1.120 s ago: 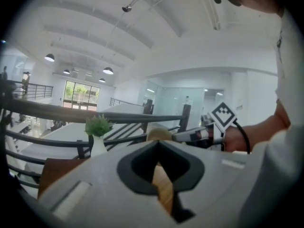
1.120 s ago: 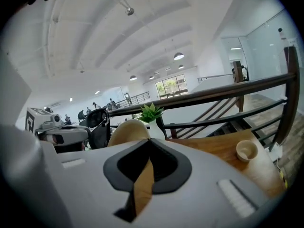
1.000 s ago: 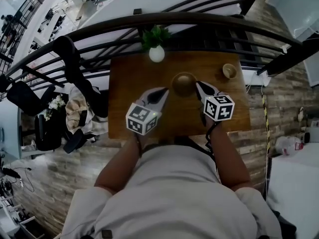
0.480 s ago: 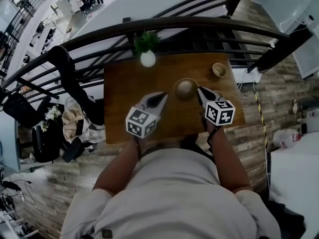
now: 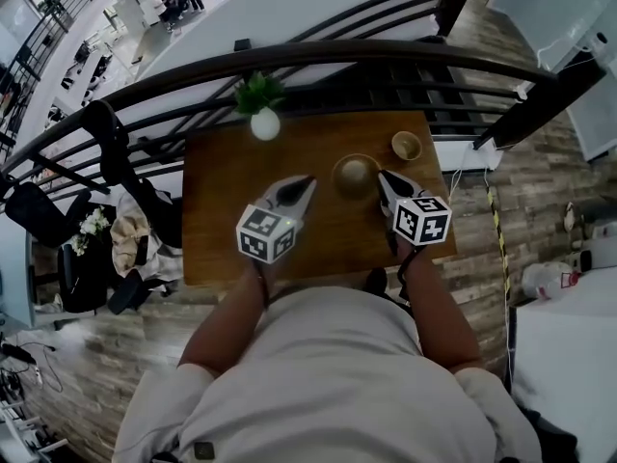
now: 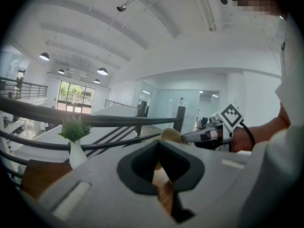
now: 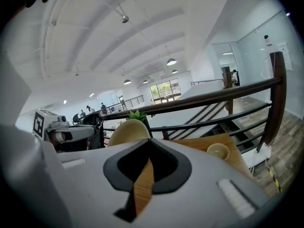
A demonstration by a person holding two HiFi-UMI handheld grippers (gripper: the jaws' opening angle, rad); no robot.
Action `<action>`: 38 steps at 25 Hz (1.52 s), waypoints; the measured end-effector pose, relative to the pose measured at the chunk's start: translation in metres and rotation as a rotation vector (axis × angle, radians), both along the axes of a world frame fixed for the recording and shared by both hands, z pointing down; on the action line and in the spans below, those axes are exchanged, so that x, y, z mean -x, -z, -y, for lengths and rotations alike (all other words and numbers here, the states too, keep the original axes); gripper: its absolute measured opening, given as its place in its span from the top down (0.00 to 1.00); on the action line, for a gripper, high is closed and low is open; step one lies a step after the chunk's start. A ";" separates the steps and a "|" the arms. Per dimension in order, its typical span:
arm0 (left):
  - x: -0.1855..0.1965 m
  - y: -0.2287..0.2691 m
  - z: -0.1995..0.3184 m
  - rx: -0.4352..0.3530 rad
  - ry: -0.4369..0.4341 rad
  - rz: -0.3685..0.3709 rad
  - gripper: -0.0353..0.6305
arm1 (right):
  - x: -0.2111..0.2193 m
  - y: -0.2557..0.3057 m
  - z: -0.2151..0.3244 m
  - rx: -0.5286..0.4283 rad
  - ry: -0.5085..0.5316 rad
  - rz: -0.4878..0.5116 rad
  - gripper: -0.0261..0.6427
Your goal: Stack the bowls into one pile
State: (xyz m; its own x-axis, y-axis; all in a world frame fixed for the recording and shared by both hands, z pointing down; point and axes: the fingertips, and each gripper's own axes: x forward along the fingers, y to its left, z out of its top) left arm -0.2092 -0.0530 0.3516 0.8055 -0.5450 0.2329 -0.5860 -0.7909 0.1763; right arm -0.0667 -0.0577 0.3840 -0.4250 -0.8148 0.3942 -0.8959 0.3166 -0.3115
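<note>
**One little bowl is not on the pile yet**

The big bowl (image 5: 356, 175) sits in the middle of the wooden table (image 5: 222, 230). The little bowl (image 5: 406, 146) sits alone near the far right corner, well apart from the big one. So I think the job is not done: the little bowl has to go into the big one. The left gripper (image 5: 307, 179) and right gripper (image 5: 383, 176) are on each side of the big bowl. Both have their jaws squeezed together with nothing in them. A plant in a white vase (image 5: 262, 116) stands at the back. Behind it runs a dark railing (image 5: 318, 54). The floor (image 5: 482, 249) is wood planks.
</note>
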 end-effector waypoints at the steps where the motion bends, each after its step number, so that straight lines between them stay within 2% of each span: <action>1: -0.014 -0.003 0.001 0.007 0.003 0.003 0.94 | -0.014 -0.003 0.001 0.004 0.006 -0.004 0.94; 12: -0.161 -0.033 0.006 0.058 0.064 0.037 0.94 | -0.162 -0.036 0.011 0.056 0.064 0.019 0.94; 17: -0.207 -0.044 0.011 0.058 0.132 0.049 0.94 | -0.212 -0.047 0.010 0.080 0.129 0.017 0.94; 21: -0.233 -0.053 0.011 0.069 0.182 0.057 0.94 | -0.237 -0.063 0.004 0.106 0.184 0.007 0.94; 25: -0.247 -0.060 0.010 0.078 0.180 0.069 0.94 | -0.242 -0.076 0.006 0.127 0.206 0.018 0.94; 38: -0.241 -0.092 0.042 0.145 0.216 0.080 0.94 | -0.233 -0.106 0.033 0.185 0.251 0.019 0.94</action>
State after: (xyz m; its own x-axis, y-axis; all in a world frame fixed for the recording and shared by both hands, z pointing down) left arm 0.0319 -0.0951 0.4439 0.6497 -0.6585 0.3798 -0.7553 -0.6156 0.2248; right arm 0.1666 -0.0907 0.4903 -0.6126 -0.5987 0.5160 -0.7904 0.4635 -0.4005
